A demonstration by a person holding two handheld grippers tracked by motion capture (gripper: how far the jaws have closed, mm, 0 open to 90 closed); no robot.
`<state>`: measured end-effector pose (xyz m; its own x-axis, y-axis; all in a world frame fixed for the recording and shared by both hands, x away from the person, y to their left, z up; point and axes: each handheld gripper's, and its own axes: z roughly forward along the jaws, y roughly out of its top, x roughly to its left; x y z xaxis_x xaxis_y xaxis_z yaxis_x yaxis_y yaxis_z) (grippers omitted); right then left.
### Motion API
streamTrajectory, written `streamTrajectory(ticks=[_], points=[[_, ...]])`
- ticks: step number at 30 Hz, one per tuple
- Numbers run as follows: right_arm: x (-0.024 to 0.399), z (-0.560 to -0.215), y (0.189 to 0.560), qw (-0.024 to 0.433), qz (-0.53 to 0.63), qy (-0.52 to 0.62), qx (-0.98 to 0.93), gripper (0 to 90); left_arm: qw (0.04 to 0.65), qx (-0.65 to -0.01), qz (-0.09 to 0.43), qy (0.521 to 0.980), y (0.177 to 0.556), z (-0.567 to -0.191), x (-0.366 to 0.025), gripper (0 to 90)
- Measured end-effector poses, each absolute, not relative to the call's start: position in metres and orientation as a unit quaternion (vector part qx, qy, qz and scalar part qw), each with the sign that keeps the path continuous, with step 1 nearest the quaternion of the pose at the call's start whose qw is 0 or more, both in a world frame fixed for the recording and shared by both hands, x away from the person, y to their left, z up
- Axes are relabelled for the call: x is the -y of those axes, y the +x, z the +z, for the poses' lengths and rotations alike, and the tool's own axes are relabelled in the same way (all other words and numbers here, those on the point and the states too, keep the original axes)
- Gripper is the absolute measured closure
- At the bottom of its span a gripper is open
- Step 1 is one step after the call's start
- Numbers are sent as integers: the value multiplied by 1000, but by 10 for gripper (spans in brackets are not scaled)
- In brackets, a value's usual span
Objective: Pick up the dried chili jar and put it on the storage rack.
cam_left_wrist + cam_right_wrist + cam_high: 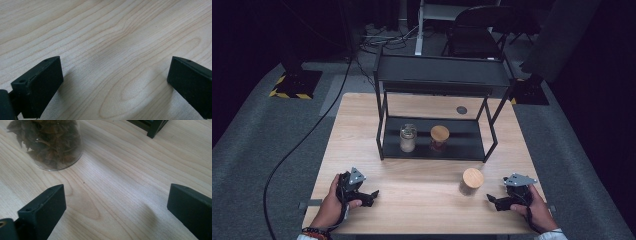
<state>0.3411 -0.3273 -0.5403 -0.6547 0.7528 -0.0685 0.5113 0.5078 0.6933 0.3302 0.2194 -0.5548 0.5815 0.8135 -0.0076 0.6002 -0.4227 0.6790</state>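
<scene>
A glass jar with a wooden lid (pixel 472 181) stands on the wooden table (pixel 422 200) in front of a black two-level rack (pixel 439 77). In the right gripper view the jar (pixel 51 142) holds dark dried leaves and stands ahead and to the left of the jaws. My right gripper (pixel 493 201) (pixel 116 200) is open, low over the table, just right of that jar and apart from it. My left gripper (pixel 371 196) (pixel 115 75) is open over bare wood near the front left. On the rack's lower shelf stand a clear glass jar (pixel 408 137) and another wooden-lidded jar (pixel 439 137).
The rack's front right leg (pixel 155 127) stands beyond the right gripper. A small dark round disc (pixel 461 110) lies on the table behind the rack. A black chair (pixel 477 30) stands past the table, and a cable (pixel 297 145) runs over the grey floor at the left.
</scene>
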Motion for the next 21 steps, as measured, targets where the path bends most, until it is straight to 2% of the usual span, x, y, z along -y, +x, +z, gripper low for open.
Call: streamTrajectory(ticks=[21], points=[[311,-528,333,180,345,343,-855,20,326,-427,164,827,330,-555,-219,0]])
